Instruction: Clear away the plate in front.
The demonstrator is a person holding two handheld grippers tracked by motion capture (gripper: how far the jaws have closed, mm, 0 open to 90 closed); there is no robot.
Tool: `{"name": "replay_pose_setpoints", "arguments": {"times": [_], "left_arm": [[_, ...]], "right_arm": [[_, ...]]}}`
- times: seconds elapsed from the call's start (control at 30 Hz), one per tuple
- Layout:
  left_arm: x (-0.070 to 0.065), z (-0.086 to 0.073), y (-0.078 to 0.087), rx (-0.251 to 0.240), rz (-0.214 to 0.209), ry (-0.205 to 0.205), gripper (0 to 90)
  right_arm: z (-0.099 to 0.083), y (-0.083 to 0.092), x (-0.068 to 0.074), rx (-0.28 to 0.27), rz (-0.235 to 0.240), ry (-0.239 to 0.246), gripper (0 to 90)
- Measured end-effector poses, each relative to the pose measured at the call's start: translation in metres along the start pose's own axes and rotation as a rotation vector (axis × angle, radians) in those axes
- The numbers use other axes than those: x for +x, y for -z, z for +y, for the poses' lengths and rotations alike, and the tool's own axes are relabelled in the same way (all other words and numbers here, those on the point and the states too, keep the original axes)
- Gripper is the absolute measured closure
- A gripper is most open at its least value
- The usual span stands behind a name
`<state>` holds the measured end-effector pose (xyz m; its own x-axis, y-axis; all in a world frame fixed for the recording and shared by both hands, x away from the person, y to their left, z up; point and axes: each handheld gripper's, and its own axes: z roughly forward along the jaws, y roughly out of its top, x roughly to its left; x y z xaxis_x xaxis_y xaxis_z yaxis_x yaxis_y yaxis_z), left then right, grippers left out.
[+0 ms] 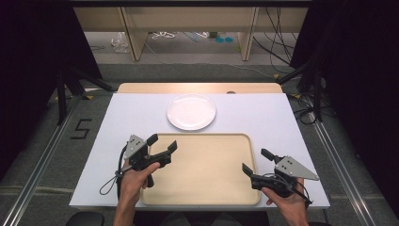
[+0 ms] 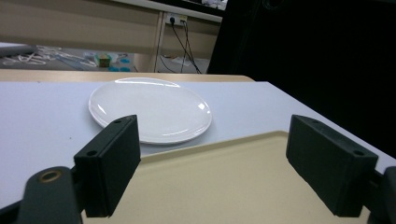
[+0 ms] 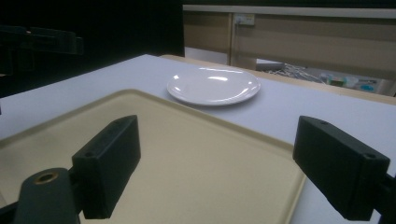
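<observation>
In the high view, a white plate point(image 1: 191, 111) sits centre frame just above a bare beige tray point(image 1: 207, 188). Left gripper point(image 1: 162, 143) and right gripper point(image 1: 256, 162) hover wide open at the tray's lower corners.

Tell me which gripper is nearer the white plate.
Left. The left gripper hovers over the tray's left edge, just short of the white plate. The right gripper sits at the tray's right edge, farther back toward the person.
</observation>
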<state>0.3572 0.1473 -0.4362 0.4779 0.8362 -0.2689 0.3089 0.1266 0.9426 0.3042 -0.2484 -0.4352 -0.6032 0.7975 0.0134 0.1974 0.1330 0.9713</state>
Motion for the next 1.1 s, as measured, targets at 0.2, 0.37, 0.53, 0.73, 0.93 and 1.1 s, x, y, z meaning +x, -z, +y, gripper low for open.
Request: {"name": "replay_pose_setpoints", "arguments": {"times": [0.2, 0.37, 0.53, 0.73, 0.93, 1.1], "left_arm": [[0.010, 0.007, -0.012, 0.015, 0.002, 0.075, 16.8], [0.017, 0.013, -0.021, 0.021, -0.001, 0.117, 16.4], [0.022, 0.018, -0.032, 0.028, 0.002, 0.138, 16.0], [0.028, 0.026, -0.047, 0.042, -0.046, 0.200, 17.4], [0.035, 0.033, -0.059, 0.074, -0.023, 0.205, 17.0], [0.041, 0.038, -0.069, 0.106, -0.015, 0.259, 16.9]], "right_arm": [[0.000, 0.001, 0.000, 0.006, -0.005, 0.004, 16.0], [0.000, 0.000, 0.000, -0.010, 0.004, -0.001, 16.0], [0.000, 0.000, 0.001, 0.003, 0.003, 0.000, 16.2], [-0.001, 0.000, 0.000, -0.006, 0.008, -0.001, 16.4], [-0.001, 0.000, 0.000, -0.003, 0.006, -0.001, 16.9], [-0.001, -0.001, 0.000, -0.003, 0.011, 0.000, 17.0]]}}
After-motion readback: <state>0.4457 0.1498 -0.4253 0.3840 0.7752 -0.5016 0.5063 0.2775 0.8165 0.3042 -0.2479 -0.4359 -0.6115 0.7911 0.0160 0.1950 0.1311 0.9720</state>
